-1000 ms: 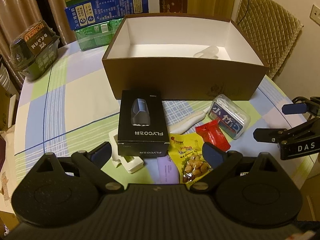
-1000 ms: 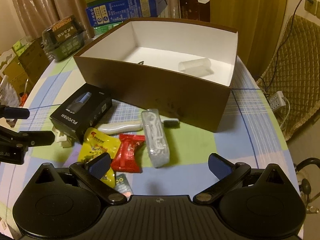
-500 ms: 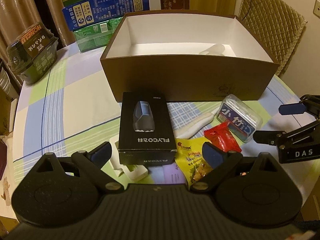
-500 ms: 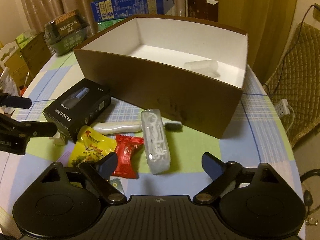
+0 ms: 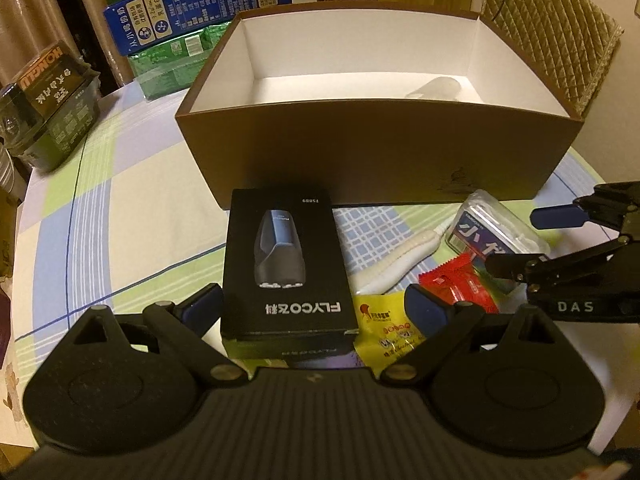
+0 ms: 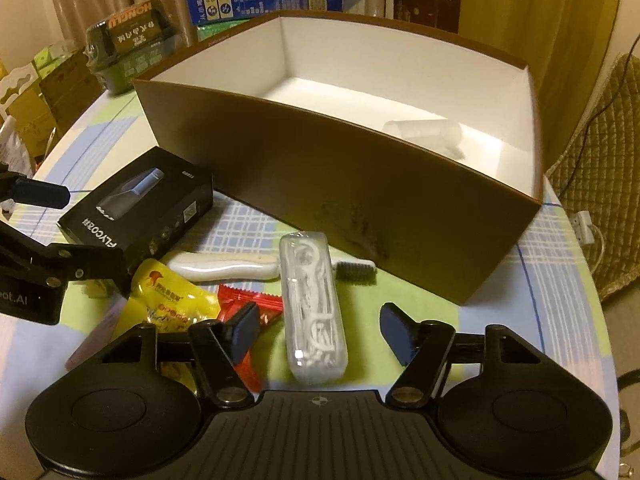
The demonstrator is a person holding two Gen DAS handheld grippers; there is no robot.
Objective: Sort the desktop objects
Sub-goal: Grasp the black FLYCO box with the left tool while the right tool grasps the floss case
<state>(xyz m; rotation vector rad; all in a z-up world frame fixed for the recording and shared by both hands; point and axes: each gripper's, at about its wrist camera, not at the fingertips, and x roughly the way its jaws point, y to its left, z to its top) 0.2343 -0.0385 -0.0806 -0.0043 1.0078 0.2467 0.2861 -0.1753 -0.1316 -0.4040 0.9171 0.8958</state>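
Note:
The black FLYCO box (image 5: 286,264) lies flat on the checked tablecloth, between the wide-apart fingers of my open left gripper (image 5: 314,308). My right gripper (image 6: 320,332) is lowered over the clear floss-pick case (image 6: 312,308). Its jaws are closing, with the case between them and a gap on each side. A white toothbrush (image 6: 224,266), a red candy wrapper (image 6: 260,302) and a yellow snack packet (image 6: 168,296) lie beside the case. Behind them stands the open brown box (image 6: 360,192) with a clear tube (image 6: 424,134) inside.
Blue and green cartons (image 5: 192,12) are stacked behind the brown box. A dark wrapped package (image 5: 52,96) sits at the far left of the table. A quilted chair (image 5: 552,20) stands at the right. The table's rounded edge runs close on both sides.
Both grippers have come down and forward toward the items. The right jaws have narrowed around the floss-pick case. The left jaws stay wide around the black box.

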